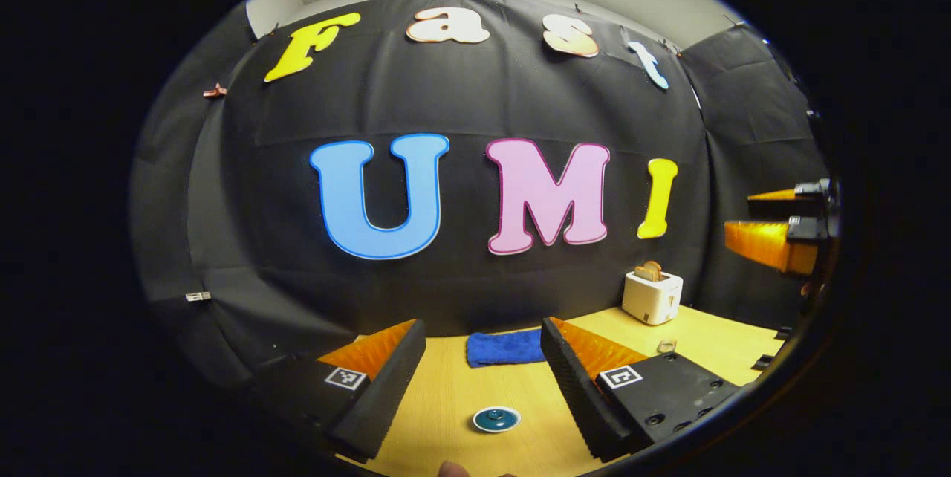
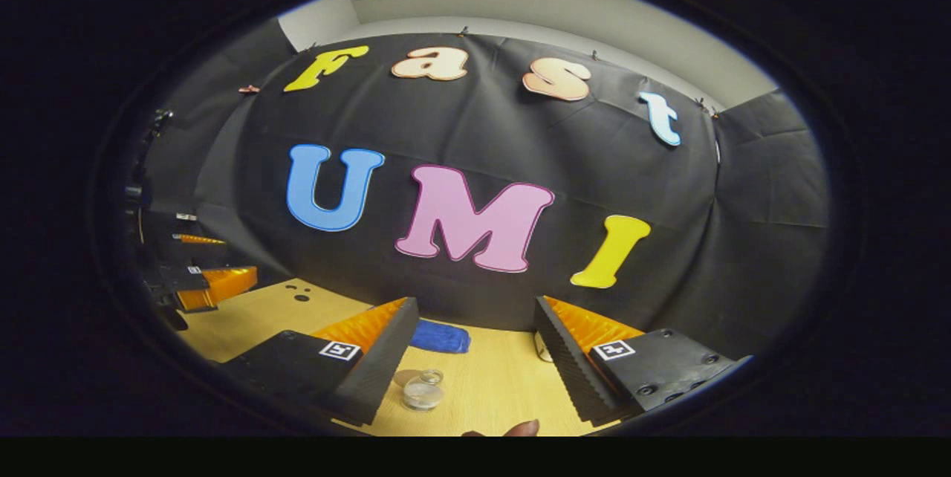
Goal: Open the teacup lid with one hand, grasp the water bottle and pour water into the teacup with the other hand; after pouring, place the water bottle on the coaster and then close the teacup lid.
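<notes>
Left gripper (image 1: 483,358): held above the desk (image 1: 446,395), jaws spread wide, nothing between them.
Right gripper (image 2: 475,347): also above the desk, jaws spread wide and empty; in the left gripper view it shows at the far right (image 1: 773,228).
Teacup lid (image 1: 496,419): dark teal, with a knob, seen from above on the desk below and between the left jaws; whether the cup sits under it cannot be told.
Water bottle (image 2: 423,390): small clear vessel, upright, near the inner edge of the right gripper's left finger; its cap state is unclear.
Coaster (image 2: 405,377): judged to be the pale round disc just beside the bottle; identity uncertain.
Other items: blue cloth (image 1: 507,348) by the wall, white toaster (image 1: 651,296) further right.
Task status: judged at the outset; lid in place, bottle untouched.
Risk, lid: the knob is small; an off-centre descent could make the jaws slip and drag or tip the cup.
Risk, bottle: it stands close beside the finger; a sideways approach may knock it over.
Risk, pour: both items are small, so misalignment would spill water on the desk.
</notes>
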`<action>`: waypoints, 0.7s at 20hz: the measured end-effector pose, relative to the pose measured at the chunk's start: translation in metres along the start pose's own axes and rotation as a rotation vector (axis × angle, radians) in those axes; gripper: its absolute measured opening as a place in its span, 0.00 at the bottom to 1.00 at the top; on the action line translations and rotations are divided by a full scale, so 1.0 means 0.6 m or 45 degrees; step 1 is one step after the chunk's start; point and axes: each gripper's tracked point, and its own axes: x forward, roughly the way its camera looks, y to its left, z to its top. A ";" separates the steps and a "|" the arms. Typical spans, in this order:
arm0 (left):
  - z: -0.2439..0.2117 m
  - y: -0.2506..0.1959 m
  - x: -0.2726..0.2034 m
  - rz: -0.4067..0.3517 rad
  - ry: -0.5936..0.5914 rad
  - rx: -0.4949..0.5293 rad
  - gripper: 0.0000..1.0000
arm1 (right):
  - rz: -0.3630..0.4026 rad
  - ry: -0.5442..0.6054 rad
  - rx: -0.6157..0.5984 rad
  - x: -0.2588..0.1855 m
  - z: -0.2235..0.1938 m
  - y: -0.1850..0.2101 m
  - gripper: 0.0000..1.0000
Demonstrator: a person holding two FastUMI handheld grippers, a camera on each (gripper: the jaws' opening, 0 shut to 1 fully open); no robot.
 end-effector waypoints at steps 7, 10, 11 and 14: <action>-0.132 -0.028 0.066 -0.026 0.052 -0.012 0.95 | 0.014 0.104 0.023 -0.003 -0.087 0.022 0.98; -0.218 -0.028 0.105 -0.004 0.118 -0.019 0.95 | 0.039 0.135 0.004 0.010 -0.132 0.039 0.96; -0.252 -0.024 0.118 0.012 0.144 -0.023 0.94 | 0.051 0.144 0.008 0.015 -0.147 0.045 0.96; -0.348 -0.019 0.145 0.056 0.207 -0.030 0.93 | 0.072 0.153 0.026 0.023 -0.190 0.055 0.96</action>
